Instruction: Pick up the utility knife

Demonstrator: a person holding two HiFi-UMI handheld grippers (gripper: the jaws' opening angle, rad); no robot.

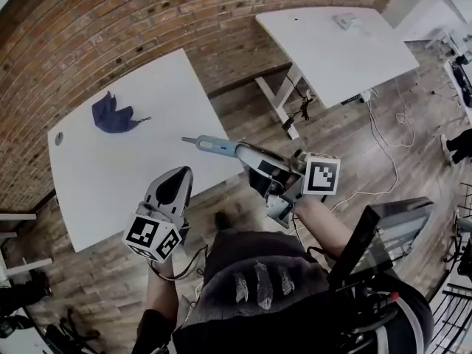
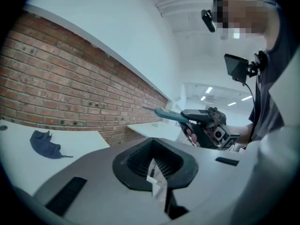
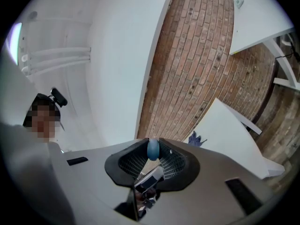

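Note:
The utility knife (image 1: 220, 146), grey-blue with its tip pointing left, is held in the air just off the near edge of the white table (image 1: 133, 161). My right gripper (image 1: 254, 161) is shut on its handle; the marker cube sits behind it. In the right gripper view the knife (image 3: 153, 149) shows end-on between the jaws. My left gripper (image 1: 179, 175) hovers lower left of the knife, shut and empty, over the table's near edge. The left gripper view shows its closed jaws, with the knife (image 2: 169, 115) and right gripper (image 2: 206, 125) beyond.
A dark blue cloth (image 1: 112, 114) lies on the far left of the table. A second white table (image 1: 332, 43) stands at the upper right against the brick wall (image 1: 147, 13). Cables trail over the wooden floor (image 1: 383, 146). A dark screen (image 1: 383, 234) stands at my right.

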